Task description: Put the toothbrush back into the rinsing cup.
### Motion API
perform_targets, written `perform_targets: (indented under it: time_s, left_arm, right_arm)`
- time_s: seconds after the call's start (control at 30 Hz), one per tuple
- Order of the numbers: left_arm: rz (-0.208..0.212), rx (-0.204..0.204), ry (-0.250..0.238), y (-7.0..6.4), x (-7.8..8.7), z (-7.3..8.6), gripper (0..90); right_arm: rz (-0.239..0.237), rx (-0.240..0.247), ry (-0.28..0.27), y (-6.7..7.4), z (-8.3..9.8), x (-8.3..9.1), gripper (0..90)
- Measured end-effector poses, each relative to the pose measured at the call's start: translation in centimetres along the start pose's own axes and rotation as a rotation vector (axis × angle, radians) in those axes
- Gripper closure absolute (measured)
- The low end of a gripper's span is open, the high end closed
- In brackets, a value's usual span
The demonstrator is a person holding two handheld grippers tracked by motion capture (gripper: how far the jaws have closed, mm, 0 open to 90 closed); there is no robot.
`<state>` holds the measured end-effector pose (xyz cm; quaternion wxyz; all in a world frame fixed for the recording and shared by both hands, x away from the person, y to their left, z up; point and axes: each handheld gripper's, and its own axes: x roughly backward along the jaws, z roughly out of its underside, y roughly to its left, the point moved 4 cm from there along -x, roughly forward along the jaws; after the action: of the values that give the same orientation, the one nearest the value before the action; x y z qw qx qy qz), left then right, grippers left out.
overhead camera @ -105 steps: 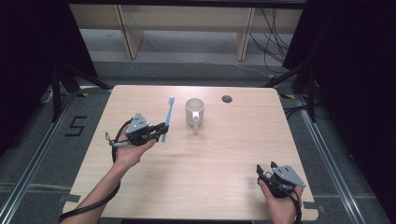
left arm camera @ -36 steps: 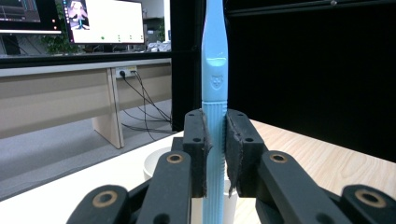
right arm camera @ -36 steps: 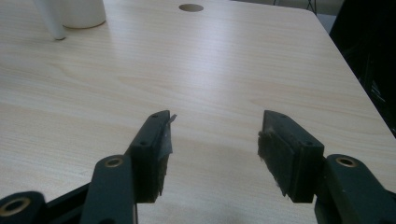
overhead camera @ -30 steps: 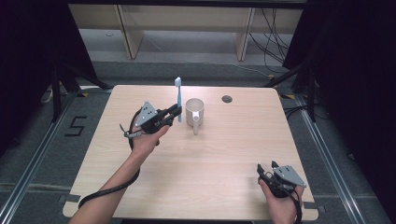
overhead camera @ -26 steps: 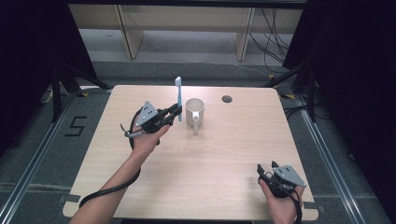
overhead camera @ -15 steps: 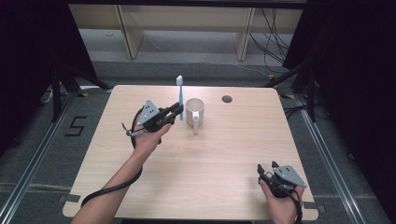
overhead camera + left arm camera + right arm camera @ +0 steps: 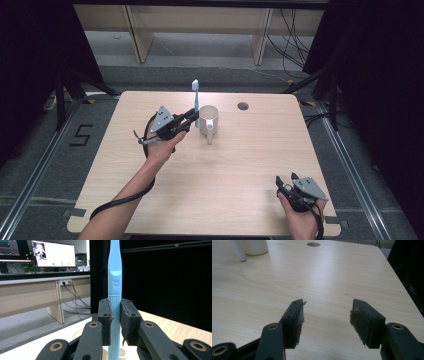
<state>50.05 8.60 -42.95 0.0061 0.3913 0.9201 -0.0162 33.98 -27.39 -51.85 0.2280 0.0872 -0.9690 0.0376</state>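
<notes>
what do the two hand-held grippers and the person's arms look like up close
Each hand-held gripper, left and right, is black with a grey three-cornered plate on top and a black cable trailing off. The jaws are black linkage bars with brass-coloured pivot rings, ending in blocky pads with worn, frayed lining. The forearms are bare, no sleeves visible.

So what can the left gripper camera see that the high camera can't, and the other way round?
Left gripper view alone: monitors in a far room, and a small emblem on the toothbrush. High view alone: the right gripper resting open at the table's near corner, and the floor's painted 5. Both: the left gripper pinching the upright blue toothbrush beside the white mug.
</notes>
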Motion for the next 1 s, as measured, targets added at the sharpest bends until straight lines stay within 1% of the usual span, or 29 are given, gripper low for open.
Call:
perform_targets:
  time_s: [0.17, 0.33, 0.37, 0.4, 0.53, 0.57, 0.63, 0.73, 0.77, 0.8, 0.83, 0.87, 1.0]
  left_arm:
    - [0.001, 0.001, 0.002, -0.1, -0.3, 0.1, 78.6]
    - [0.005, -0.005, 0.005, -0.1, -0.6, 0.0, 78.7]
    - [0.005, -0.005, 0.005, -0.1, -0.6, 0.0, 78.7]
    - [0.004, -0.003, 0.004, -0.1, -0.7, 0.0, 78.6]
    - [0.004, 0.0, 0.001, -0.1, -0.9, -0.1, 78.6]
    - [0.004, -0.001, 0.002, -0.1, -0.9, -0.1, 78.6]
    - [0.005, 0.0, 0.003, -0.1, -0.9, -0.1, 78.7]
    - [0.007, 0.004, 0.002, -0.1, -1.1, 0.0, 78.6]
    - [0.007, 0.001, 0.003, -0.1, -1.2, 0.0, 78.6]
    - [0.007, 0.0, 0.003, -0.1, -1.2, 0.0, 78.6]
    - [0.007, 0.0, 0.003, -0.1, -1.2, 0.0, 78.6]
    - [0.011, 0.005, 0.0, -0.2, -1.3, 0.0, 78.7]
    - [0.012, 0.007, -0.001, -0.3, -1.5, 0.0, 78.6]
  right_arm:
    - [0.0, -0.001, 0.0, 0.0, 0.0, 0.0, 44.3]
    - [0.004, 0.01, -0.004, -0.1, 0.0, 0.0, 44.3]
    - [0.004, 0.01, -0.004, -0.1, 0.0, 0.0, 44.3]
    - [0.001, 0.0, 0.0, 0.0, 0.0, 0.0, 44.3]
    - [0.002, 0.006, 0.003, 0.0, 0.0, 0.0, 44.3]
    - [0.008, -0.028, 0.015, 0.3, 0.1, 0.1, 44.2]
    - [0.008, -0.036, 0.021, 0.3, 0.2, 0.1, 44.3]
    - [0.004, -0.028, 0.025, 0.3, 0.2, 0.1, 44.2]
    - [0.0, 0.015, 0.01, -0.1, 0.1, 0.0, 44.3]
    - [0.007, -0.033, 0.025, 0.3, 0.2, 0.1, 44.2]
    - [0.006, -0.027, 0.017, 0.3, 0.1, 0.1, 44.3]
    - [0.005, 0.005, 0.001, 0.0, 0.0, 0.0, 44.3]
    - [0.002, 0.002, 0.001, 0.0, 0.1, 0.0, 44.3]
